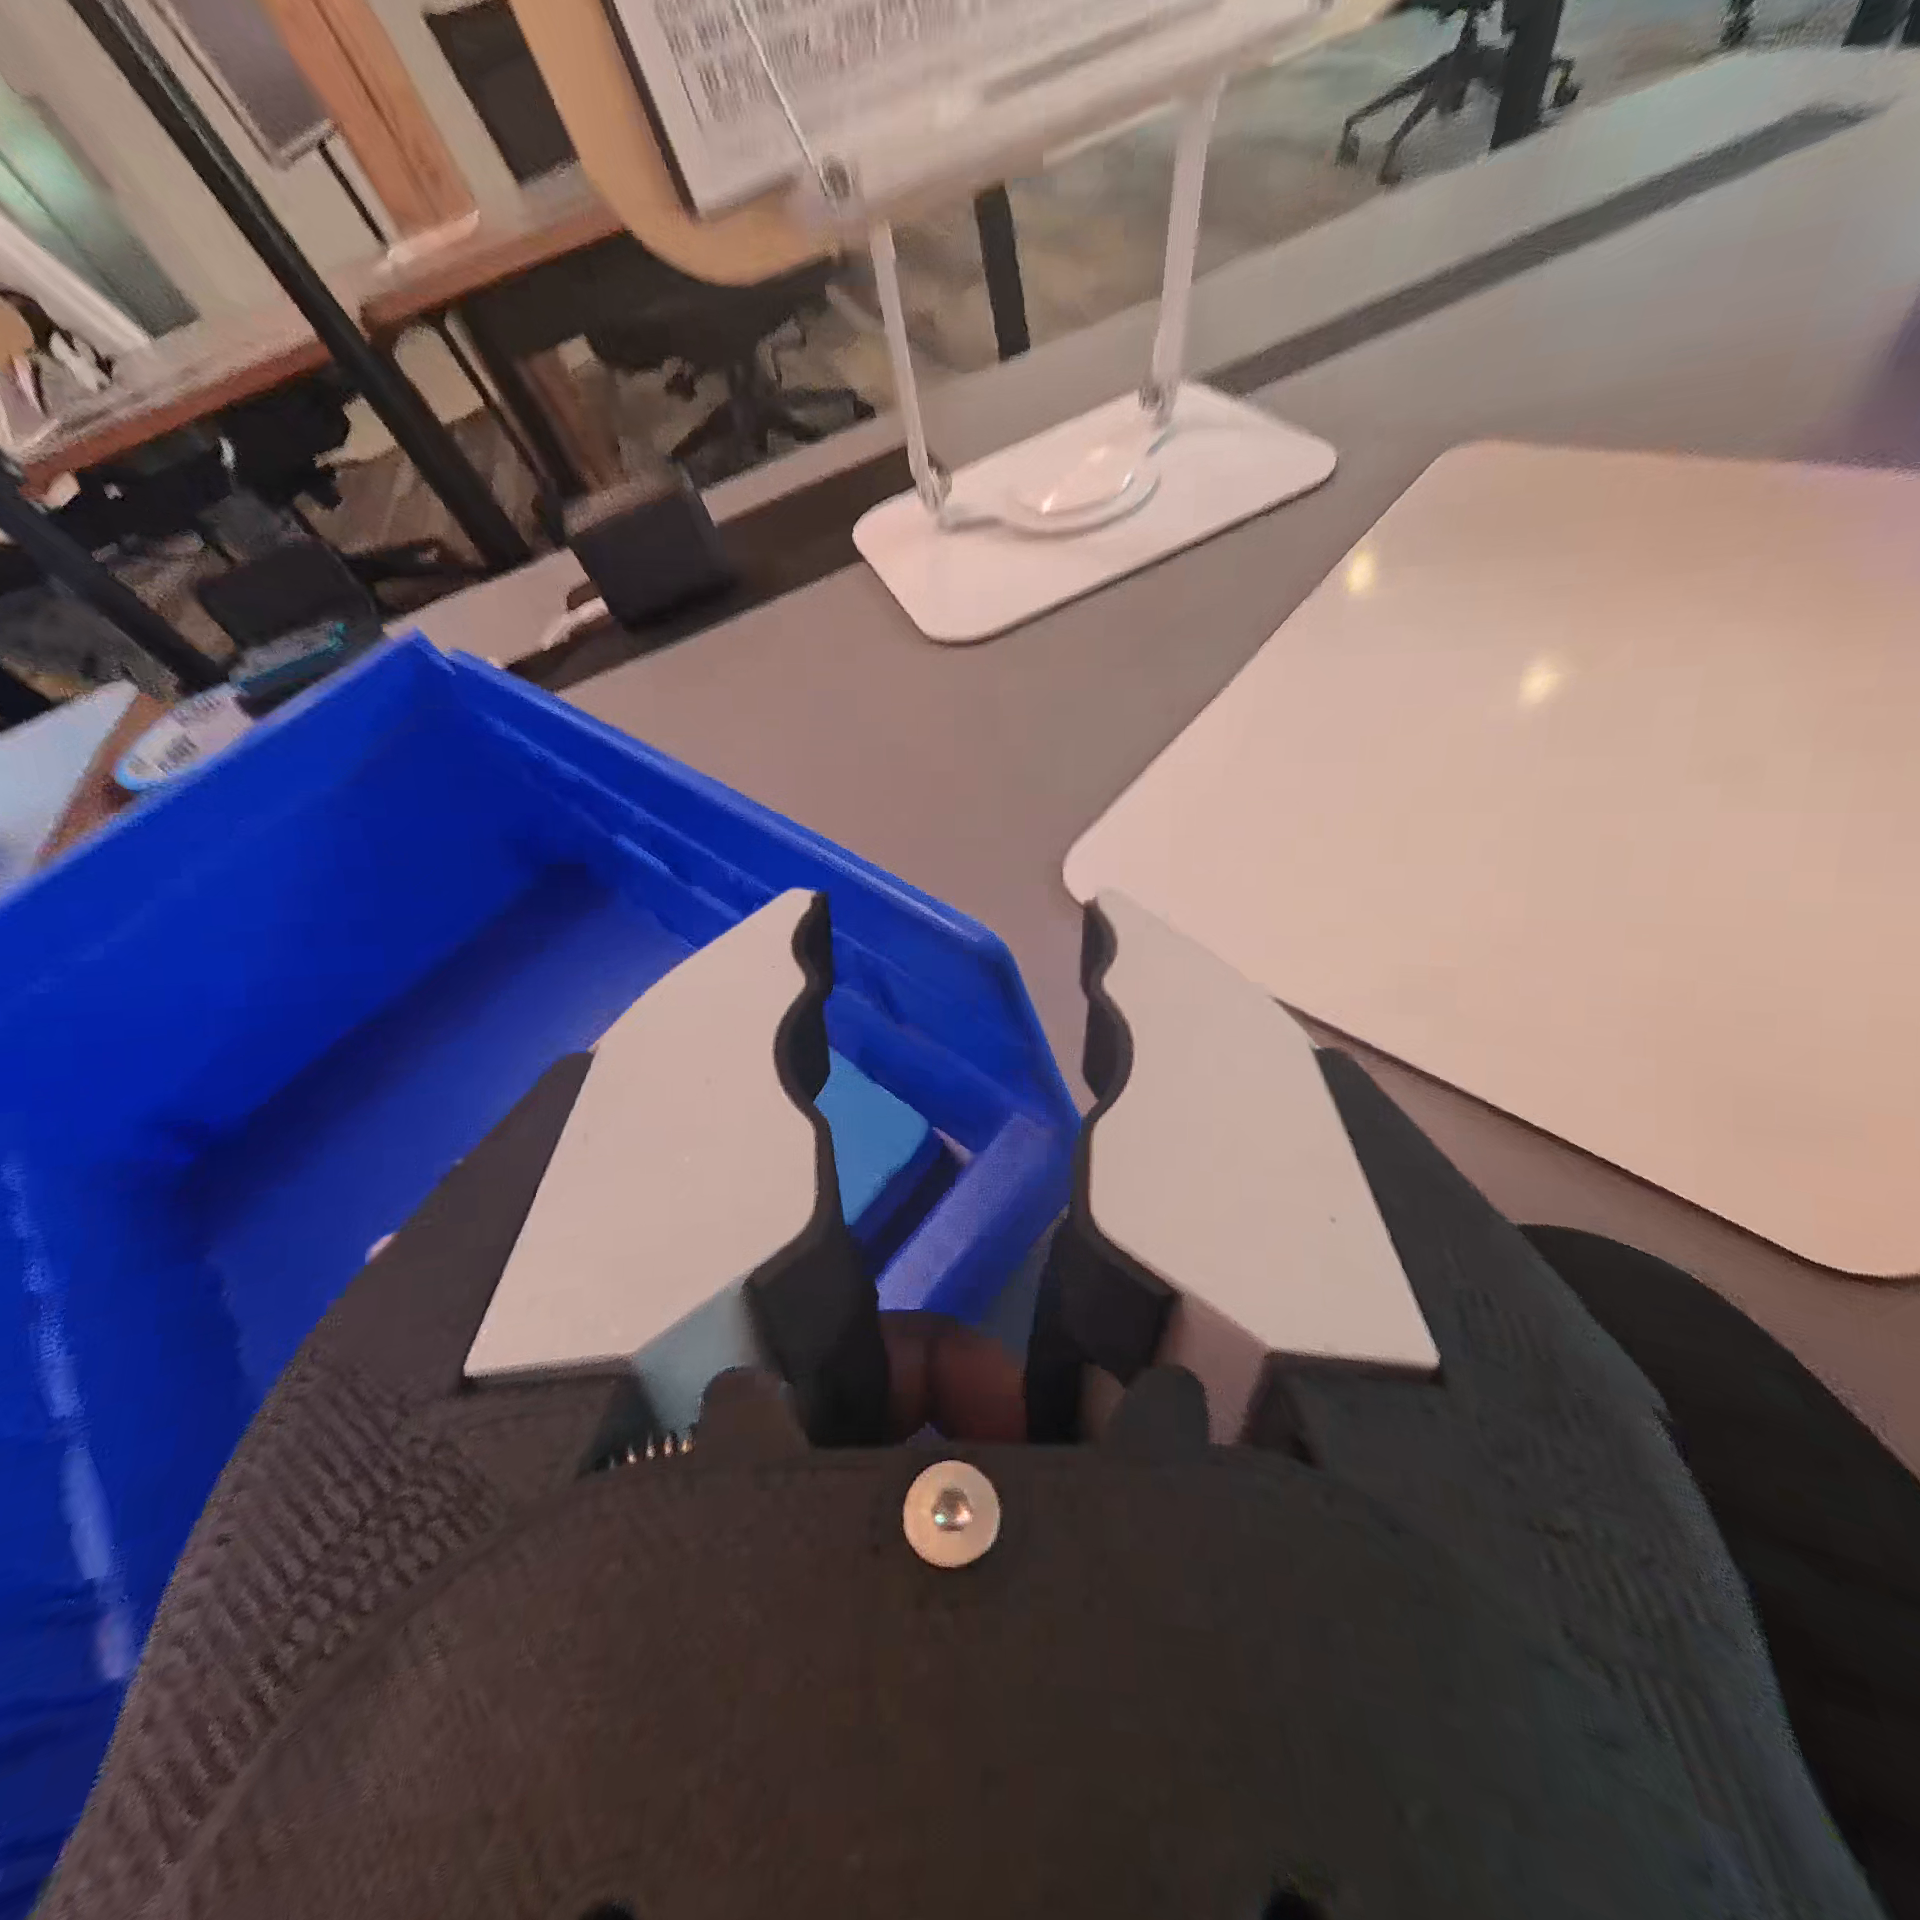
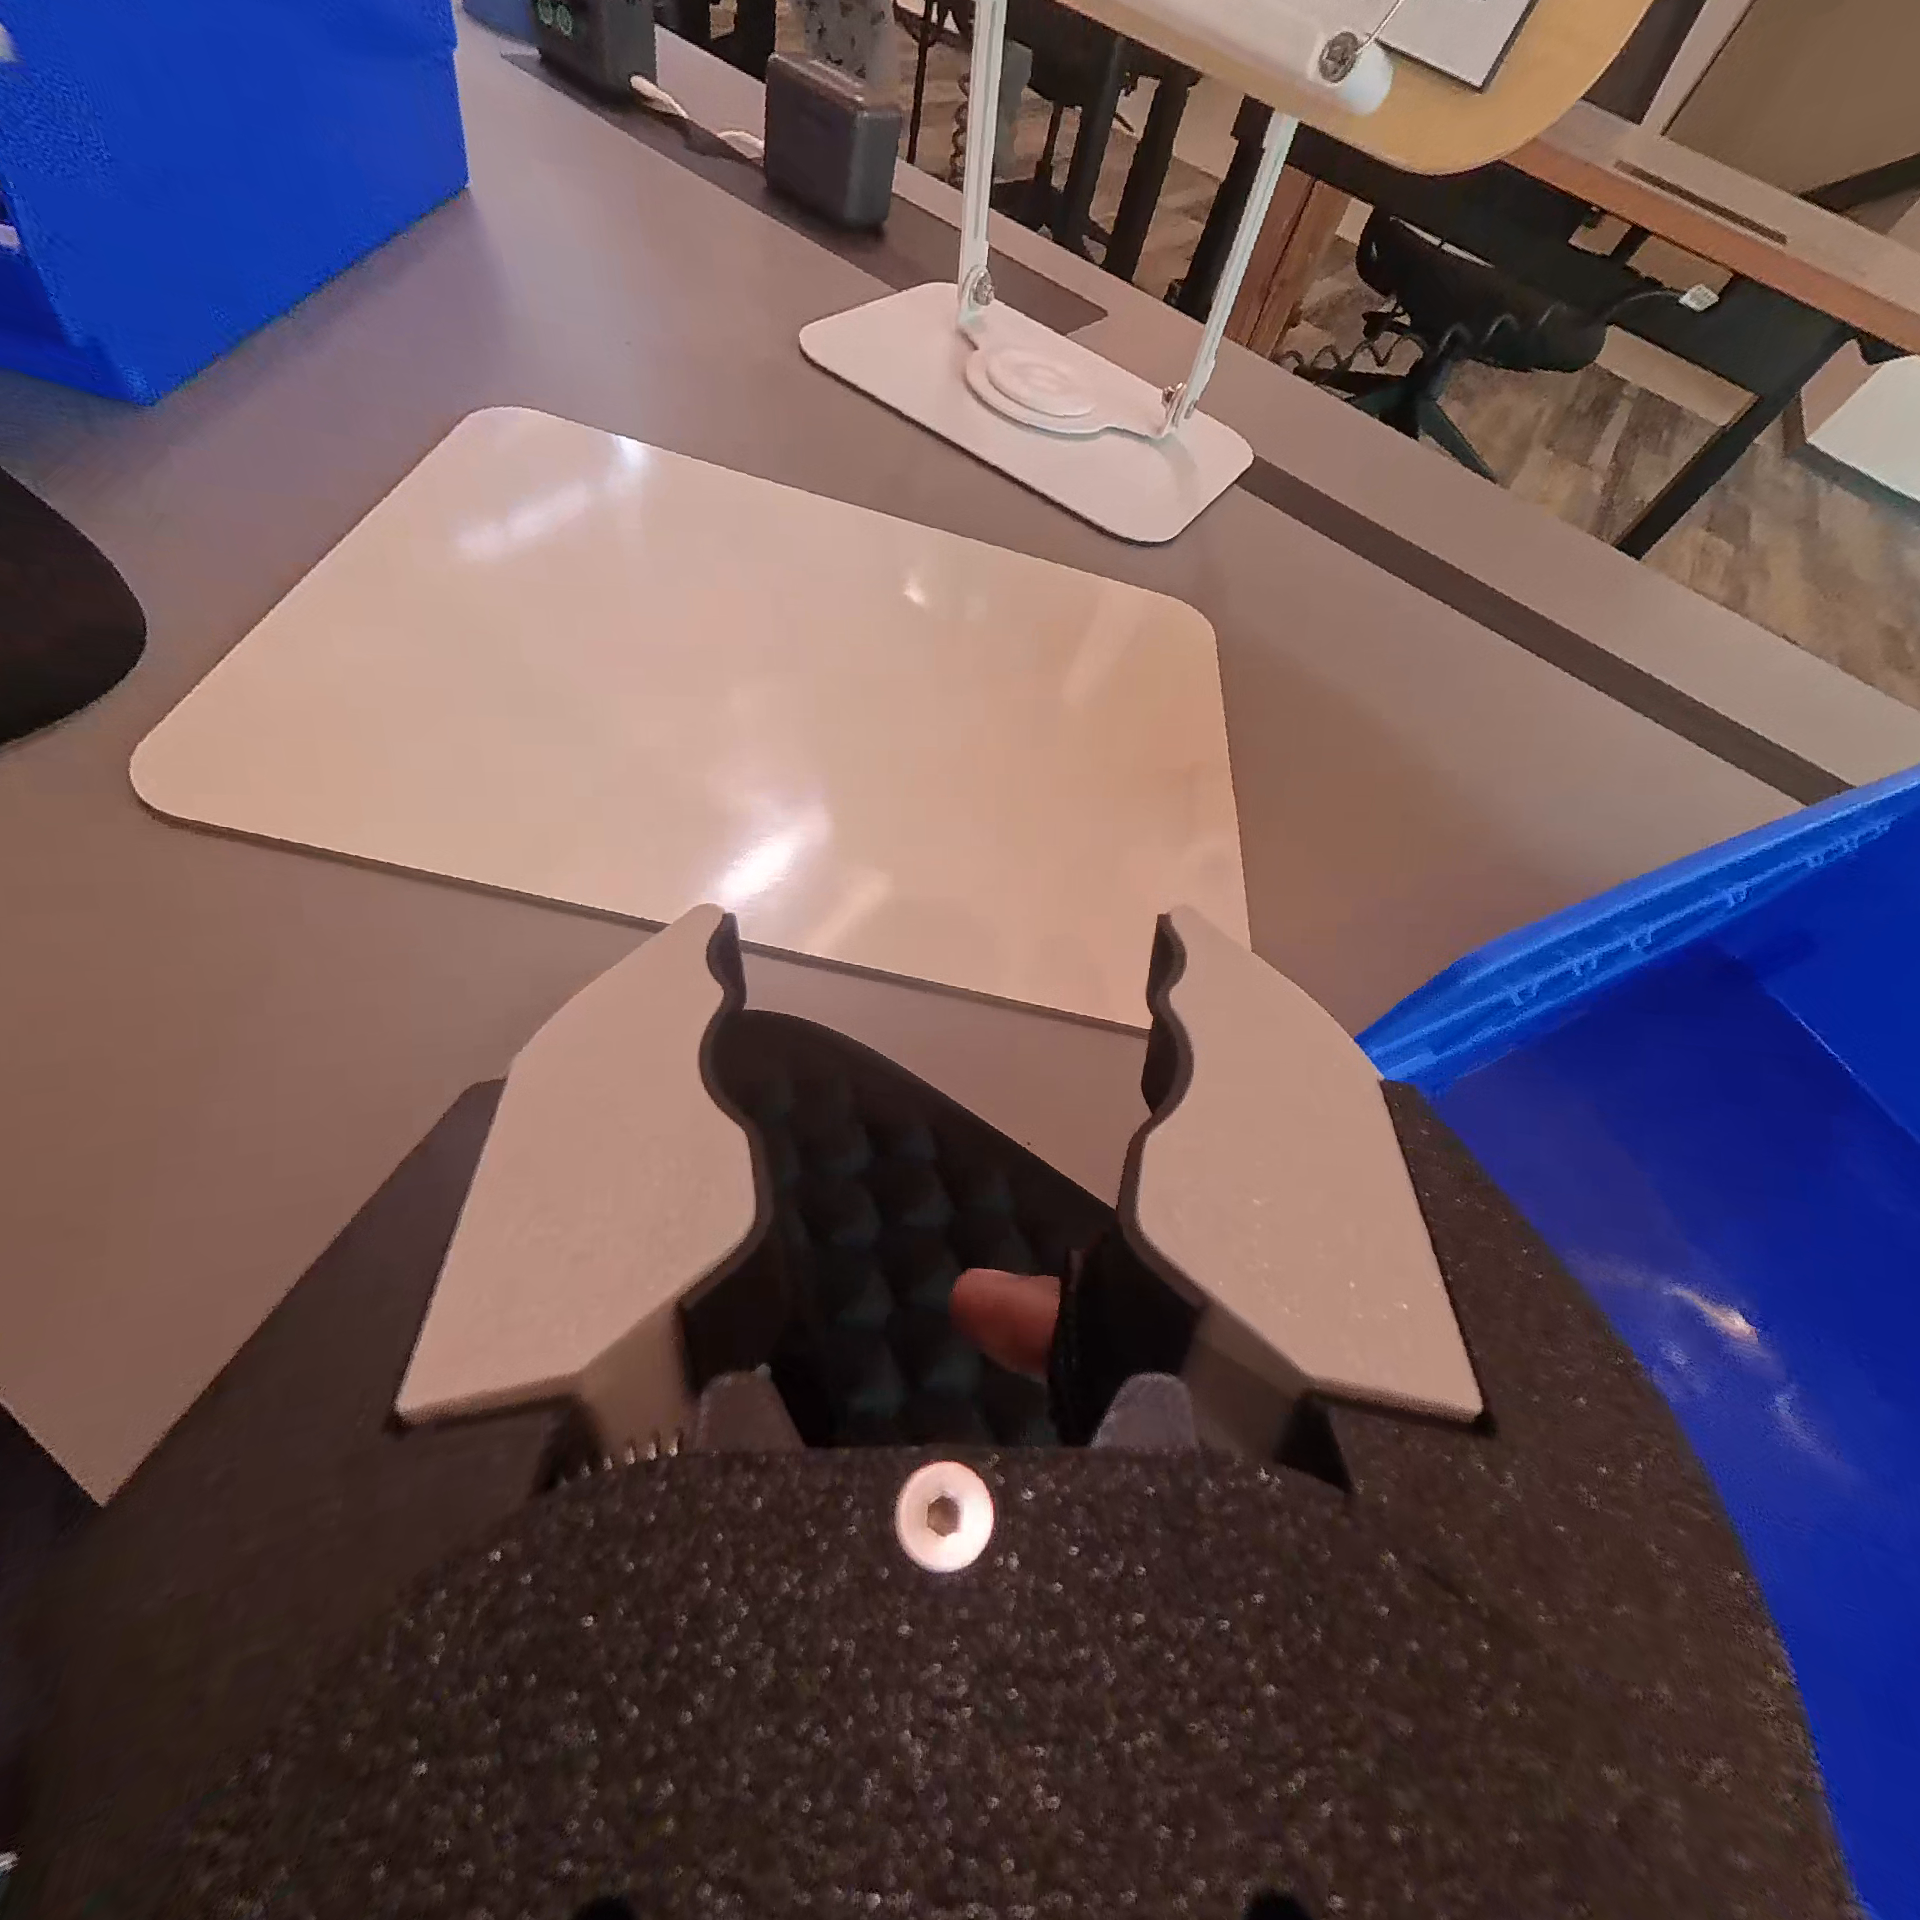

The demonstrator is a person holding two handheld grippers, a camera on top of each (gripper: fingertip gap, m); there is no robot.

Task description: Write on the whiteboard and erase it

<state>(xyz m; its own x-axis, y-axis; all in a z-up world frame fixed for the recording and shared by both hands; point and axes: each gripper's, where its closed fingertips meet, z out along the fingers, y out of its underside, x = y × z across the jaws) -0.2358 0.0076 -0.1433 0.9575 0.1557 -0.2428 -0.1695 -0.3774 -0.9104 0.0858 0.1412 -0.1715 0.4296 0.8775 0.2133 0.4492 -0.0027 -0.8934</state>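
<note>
Left claw (image 1: 956, 914): jaws apart, nothing between them. It hangs above the near right corner of a blue bin (image 1: 436, 935); the left finger overlaps the bin's rim, the right finger sits over the grey table (image 1: 883, 748) just outside it. The left wrist view is motion-blurred, so what lies in the bin's interior cannot be told.

Right claw (image 2: 945, 925): jaws wide apart, also empty. It points at the near edge of the whiteboard (image 2: 727, 675), tips above the bare table strip (image 2: 260, 987) in front of that edge. Below the gap between its fingers a black egg-crate foam pad (image 2: 894, 1195) is visible.

Whiteboard: lies flat on the table, between the 2 claws, rounded corners, glossy, with ceiling-light reflections. No marks on its surface in either view. In the left wrist view it (image 1: 1558, 810) sits to the right of the left claw, well apart from the bin.

Beyond the board: a white stand base (image 2: 1039, 416) with 2 thin uprights carrying a tilted panel. Second blue bin (image 2: 1683, 1195) just right of the right claw; a third blue container (image 2: 229, 187) at far left of the table. A small dark grey box (image 2: 831, 135) stands near the table's far edge.
</note>
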